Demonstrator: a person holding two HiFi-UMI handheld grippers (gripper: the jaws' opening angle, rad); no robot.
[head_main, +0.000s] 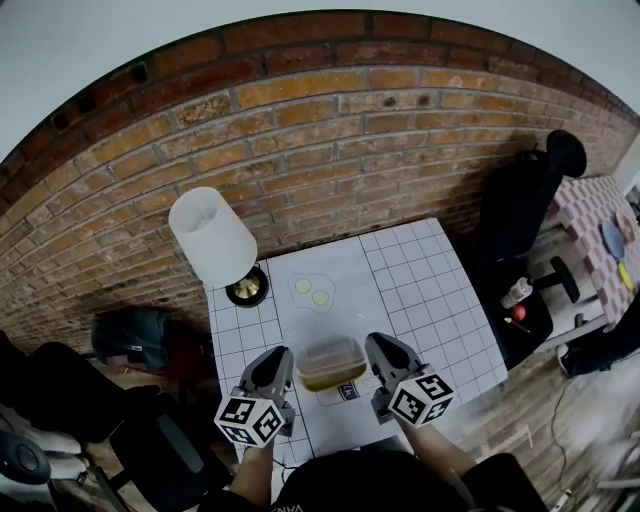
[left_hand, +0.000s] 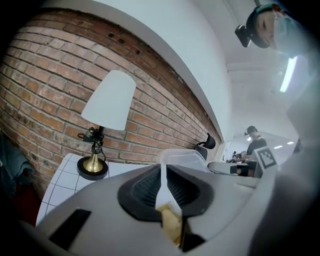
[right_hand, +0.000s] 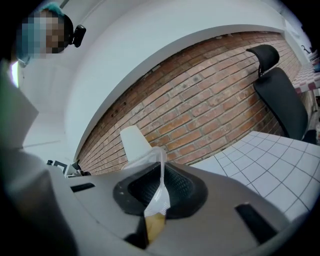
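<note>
Over the table's (head_main: 430, 290) near edge, the clear lidded box (head_main: 330, 362) sits between both grippers. L gripper (head_main: 287, 366) bites the box's left rim, and its own view shows the jaws clamped tight on that thin plastic edge (left_hand: 161, 187), brownish stuff just below. R gripper (head_main: 374, 356) does the same on the right rim (right_hand: 160, 185), pinched shut. Beyond the box lies a sheet (head_main: 330, 275) w/ 2 yellow-green discs; the lamp (head_main: 212, 237) stands back left

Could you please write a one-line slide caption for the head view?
Left gripper and right gripper each clamp an edge of the clear container over the gridded table, lamp behind.
</note>
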